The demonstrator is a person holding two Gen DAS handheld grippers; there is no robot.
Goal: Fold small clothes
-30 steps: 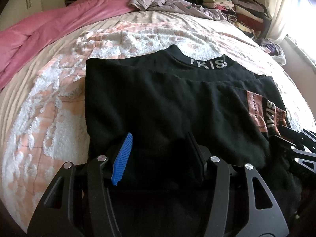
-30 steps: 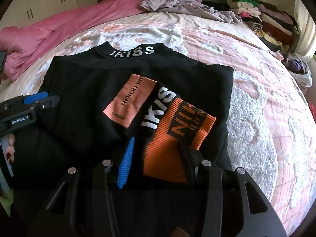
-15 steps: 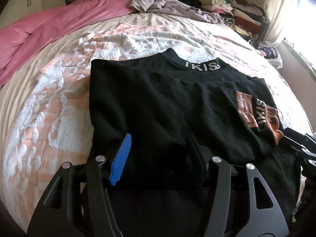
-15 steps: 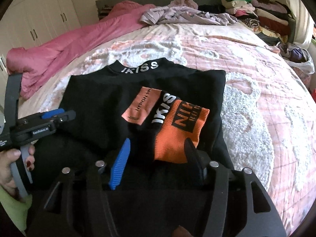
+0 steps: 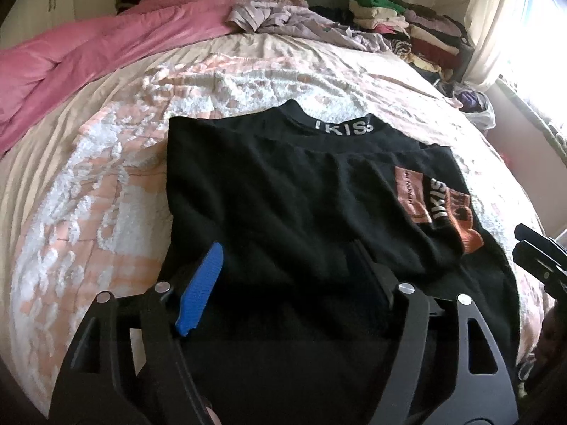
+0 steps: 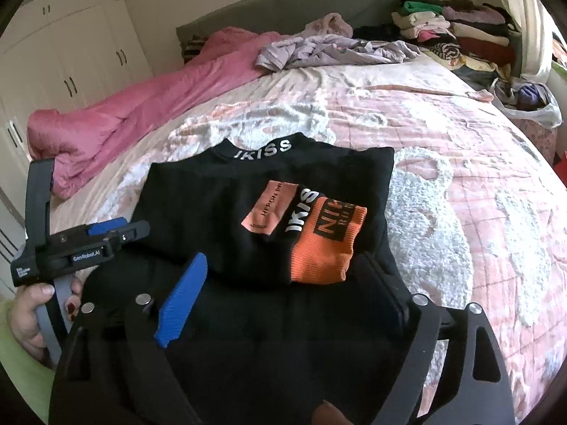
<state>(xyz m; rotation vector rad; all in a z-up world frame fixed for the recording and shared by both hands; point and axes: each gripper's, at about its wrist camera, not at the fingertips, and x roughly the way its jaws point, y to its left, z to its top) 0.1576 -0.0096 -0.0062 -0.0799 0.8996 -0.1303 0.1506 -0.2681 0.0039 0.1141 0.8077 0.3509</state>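
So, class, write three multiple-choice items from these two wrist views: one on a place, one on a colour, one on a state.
1. Where does the pink duvet lie relative to the black top?
A left of it
B on it
C under it

2. What colour is the ribbed cuff on the top?
A green
B orange
C white

3. How do the right gripper jaws stand?
A shut
B clamping the cuff
C open

Answers: A, the duvet runs along the bed's left edge; B, the cuff is orange; C, a wide gap separates the fingers.
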